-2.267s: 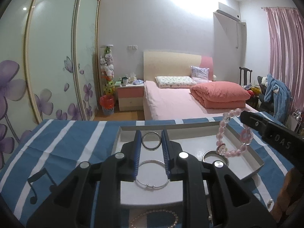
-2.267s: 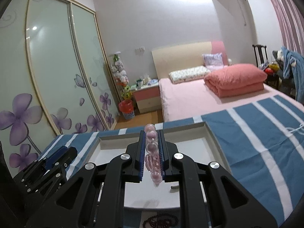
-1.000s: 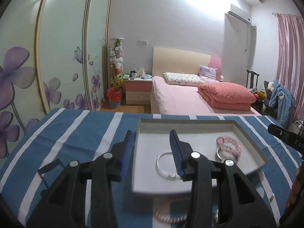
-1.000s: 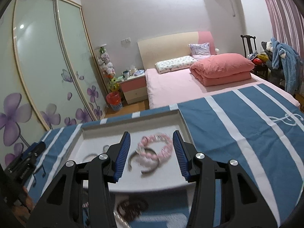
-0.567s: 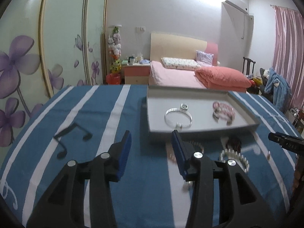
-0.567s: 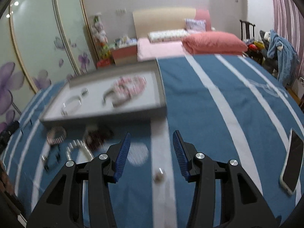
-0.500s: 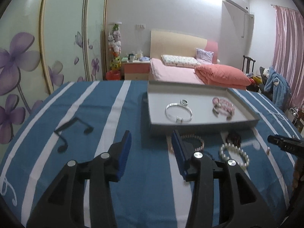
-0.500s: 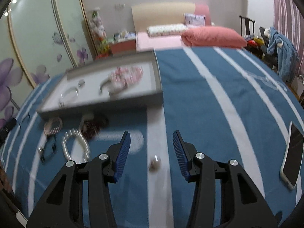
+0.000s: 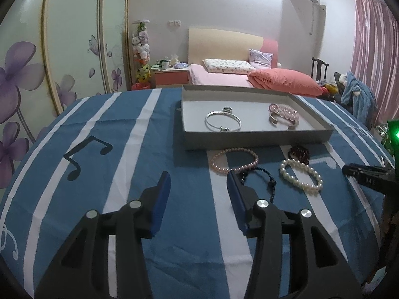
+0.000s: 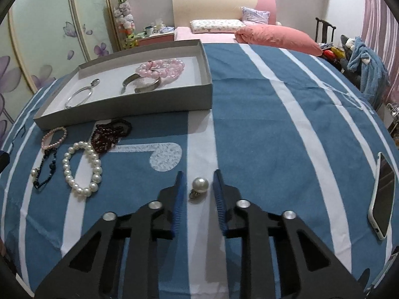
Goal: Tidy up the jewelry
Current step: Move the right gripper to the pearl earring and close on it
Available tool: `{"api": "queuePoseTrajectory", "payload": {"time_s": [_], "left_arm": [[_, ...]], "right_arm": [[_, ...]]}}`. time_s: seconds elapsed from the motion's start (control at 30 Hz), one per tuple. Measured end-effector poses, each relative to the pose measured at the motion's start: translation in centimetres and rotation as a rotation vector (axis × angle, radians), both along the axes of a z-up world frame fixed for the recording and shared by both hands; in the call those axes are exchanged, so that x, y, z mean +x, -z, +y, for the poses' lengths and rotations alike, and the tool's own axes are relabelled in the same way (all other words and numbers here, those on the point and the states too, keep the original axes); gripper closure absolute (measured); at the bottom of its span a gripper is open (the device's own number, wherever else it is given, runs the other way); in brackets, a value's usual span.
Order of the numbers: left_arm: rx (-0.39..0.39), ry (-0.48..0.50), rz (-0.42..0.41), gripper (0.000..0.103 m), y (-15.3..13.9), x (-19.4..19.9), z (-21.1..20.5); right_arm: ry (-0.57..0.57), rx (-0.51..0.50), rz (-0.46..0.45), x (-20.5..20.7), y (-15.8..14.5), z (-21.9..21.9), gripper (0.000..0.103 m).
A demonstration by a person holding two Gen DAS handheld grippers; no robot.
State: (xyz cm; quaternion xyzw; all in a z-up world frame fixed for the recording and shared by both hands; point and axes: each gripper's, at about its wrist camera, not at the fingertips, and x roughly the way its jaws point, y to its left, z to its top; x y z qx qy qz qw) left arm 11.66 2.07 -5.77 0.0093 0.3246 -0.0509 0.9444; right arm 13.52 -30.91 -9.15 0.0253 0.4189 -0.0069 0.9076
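Your right gripper (image 10: 198, 186), fingers apart, frames a round glossy pearl pendant (image 10: 200, 185), metal loop toward you; your left gripper (image 9: 198, 194) gapes

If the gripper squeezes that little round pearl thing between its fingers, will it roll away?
It might. The pearl pendant looks round and glossy, so it could slip or squirt out from the open right gripper. Its small metal loop rests on the striped cloth, which probably stops it rolling far. It looks tiny, so likely very light.
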Motion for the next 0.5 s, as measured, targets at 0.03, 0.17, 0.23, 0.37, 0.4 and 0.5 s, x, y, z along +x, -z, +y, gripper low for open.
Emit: {"api": "queuePoseTrajectory", "payload": {"time_s": [0.03, 0.17, 0.23, 0.37, 0.4, 0.5], "left_arm": [[0.003, 0.007, 0.007, 0.056, 0.1, 0.0, -0.1], [0.007, 0.037, 0.033, 0.056, 0.5, 0.1, -0.5], [0.01, 0.068, 0.06, 0.056, 0.8, 0.2, -0.9], [0.043, 0.123, 0.114, 0.056, 1.6, 0.1, -2.2], [0.052, 0.133, 0.124, 0.056, 1.8, 0.1, -2.5], [0.084, 0.155, 0.15, 0.056, 2.4, 0.2, -3.1]], "right_arm": [[0.0, 0.009, 0.001, 0.0, 0.0, -0.1, 0.089], [-0.003, 0.011, -0.001, -0.2, 0.0, -0.2, 0.089], [-0.007, 0.013, -0.001, -0.3, 0.0, -0.2, 0.089], [-0.012, 0.02, -0.001, -0.3, 0.0, -0.2, 0.089], [-0.013, 0.022, -0.001, -0.3, 0.0, -0.2, 0.089], [-0.017, 0.027, 0.0, -0.3, 0.0, -0.3, 0.089]]}}
